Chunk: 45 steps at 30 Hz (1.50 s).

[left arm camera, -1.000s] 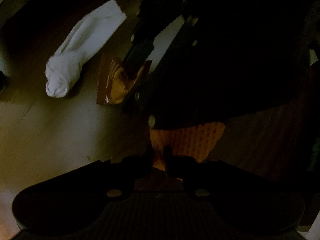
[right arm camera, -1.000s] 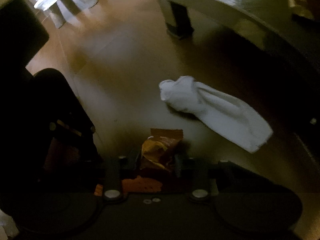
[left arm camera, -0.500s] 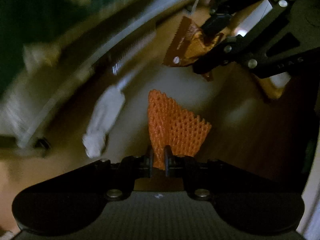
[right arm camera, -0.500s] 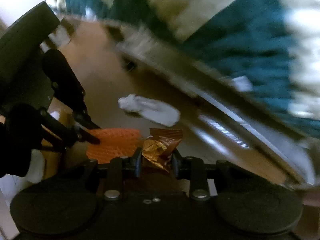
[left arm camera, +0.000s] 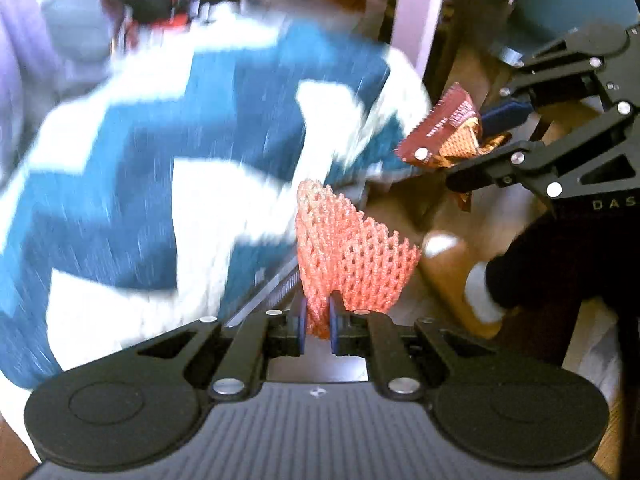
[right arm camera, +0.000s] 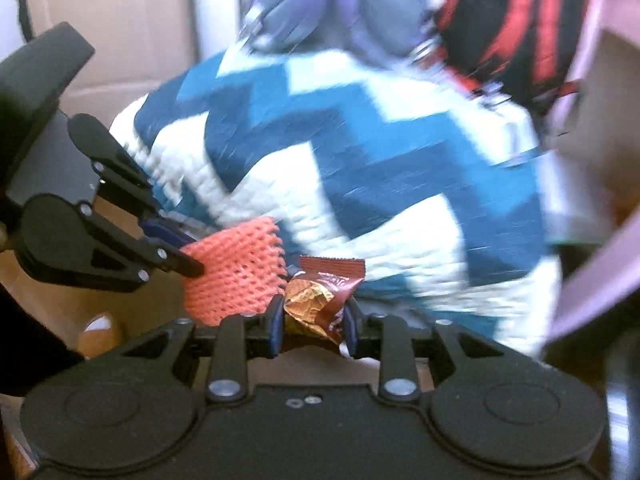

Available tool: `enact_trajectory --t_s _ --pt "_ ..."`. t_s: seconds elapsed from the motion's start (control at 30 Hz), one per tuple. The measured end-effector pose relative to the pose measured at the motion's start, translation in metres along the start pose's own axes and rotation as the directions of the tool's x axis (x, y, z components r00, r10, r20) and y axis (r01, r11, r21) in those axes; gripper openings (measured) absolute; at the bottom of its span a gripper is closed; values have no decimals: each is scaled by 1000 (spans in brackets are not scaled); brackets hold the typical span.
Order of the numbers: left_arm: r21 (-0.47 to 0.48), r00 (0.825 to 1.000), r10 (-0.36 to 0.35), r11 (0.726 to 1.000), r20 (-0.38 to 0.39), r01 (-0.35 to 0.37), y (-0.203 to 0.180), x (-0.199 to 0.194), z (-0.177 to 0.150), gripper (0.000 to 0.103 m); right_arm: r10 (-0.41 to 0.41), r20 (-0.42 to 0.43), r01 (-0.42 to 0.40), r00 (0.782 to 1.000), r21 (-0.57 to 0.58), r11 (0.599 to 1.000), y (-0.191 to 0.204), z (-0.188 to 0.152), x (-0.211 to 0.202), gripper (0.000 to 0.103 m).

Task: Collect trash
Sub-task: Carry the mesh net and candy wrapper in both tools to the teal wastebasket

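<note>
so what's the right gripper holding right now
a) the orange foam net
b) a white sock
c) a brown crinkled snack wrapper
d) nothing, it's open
c: in the right wrist view the right gripper is shut on the brown snack wrapper, pinched between its two fingers, while the orange foam net sits in the left gripper.
</note>
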<state>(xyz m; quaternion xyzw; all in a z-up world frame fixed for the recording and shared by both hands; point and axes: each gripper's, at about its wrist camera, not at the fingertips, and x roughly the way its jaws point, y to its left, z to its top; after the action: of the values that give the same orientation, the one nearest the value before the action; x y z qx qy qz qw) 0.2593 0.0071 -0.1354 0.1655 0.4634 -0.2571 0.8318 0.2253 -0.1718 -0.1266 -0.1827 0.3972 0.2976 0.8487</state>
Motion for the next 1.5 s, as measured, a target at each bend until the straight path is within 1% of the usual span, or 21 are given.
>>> enact_trajectory --t_s 0.07,0.13,0.2,0.23,0.3,0.33,0.4,0.5,0.6,0.7,0.77,0.8,0.9,0.93,1.0,1.1,1.17,1.27,1.33,1.5 --pt "12 999 16 1000 46 -17 -16 -20 21 11 -45 33 44 998 20 999 -14 2 -33 29" --pt "-3 995 20 1000 97 -20 -31 -47 49 11 -102 60 99 993 43 994 -27 2 -64 29" --pt "-18 987 27 1000 159 -25 -46 -73 76 11 -141 102 134 985 70 988 -41 4 -97 29" --pt "-20 982 34 999 184 -31 -51 -77 84 11 -166 122 157 979 83 984 -46 4 -111 29" --pt "-22 968 46 999 246 -42 -64 -100 111 11 -211 163 195 964 106 975 -60 6 -144 29" --pt "-21 961 50 999 273 -45 -71 -110 121 11 -238 183 219 954 117 969 -67 8 -160 29" --pt "-8 939 56 998 340 -56 -89 -136 147 11 -283 219 257 934 143 956 -81 10 -189 29" --pt "18 907 51 998 418 -64 -115 -164 182 11 -349 269 306 898 189 933 -102 14 -238 29" --pt "38 870 39 997 491 -67 -142 -193 215 11 -409 318 349 855 230 909 -123 15 -284 29" --pt "34 836 32 998 548 -61 -169 -221 251 11 -472 346 393 811 276 877 -145 13 -325 29" --pt "31 820 26 998 572 -54 -187 -233 274 11 -519 340 425 784 313 849 -163 11 -347 29" --pt "32 816 26 998 578 -54 -197 -236 285 11 -540 330 440 774 333 834 -174 9 -358 29" --pt "56 804 1 998 594 -42 -228 -242 317 11 -589 293 474 753 380 794 -200 -2 -377 29" --pt "63 804 -9 997 595 -35 -239 -246 323 11 -603 278 482 748 397 781 -211 -8 -385 29" --pt "79 810 -22 996 585 -30 -260 -243 344 11 -619 247 494 745 419 762 -227 -14 -391 29" --pt "100 828 -40 995 559 -19 -289 -228 371 11 -637 200 513 745 439 738 -245 -28 -392 29" --pt "125 837 -49 992 546 -23 -306 -212 381 11 -641 172 517 748 453 726 -258 -36 -391 29" --pt "154 858 -61 988 510 -21 -329 -192 396 11 -634 150 508 759 474 719 -265 -48 -389 30" --pt "168 878 -69 986 474 -13 -342 -176 404 11 -619 135 493 774 485 722 -272 -54 -386 29" --pt "205 920 -69 979 387 -13 -366 -139 418 11 -597 83 489 798 491 721 -286 -60 -374 31"
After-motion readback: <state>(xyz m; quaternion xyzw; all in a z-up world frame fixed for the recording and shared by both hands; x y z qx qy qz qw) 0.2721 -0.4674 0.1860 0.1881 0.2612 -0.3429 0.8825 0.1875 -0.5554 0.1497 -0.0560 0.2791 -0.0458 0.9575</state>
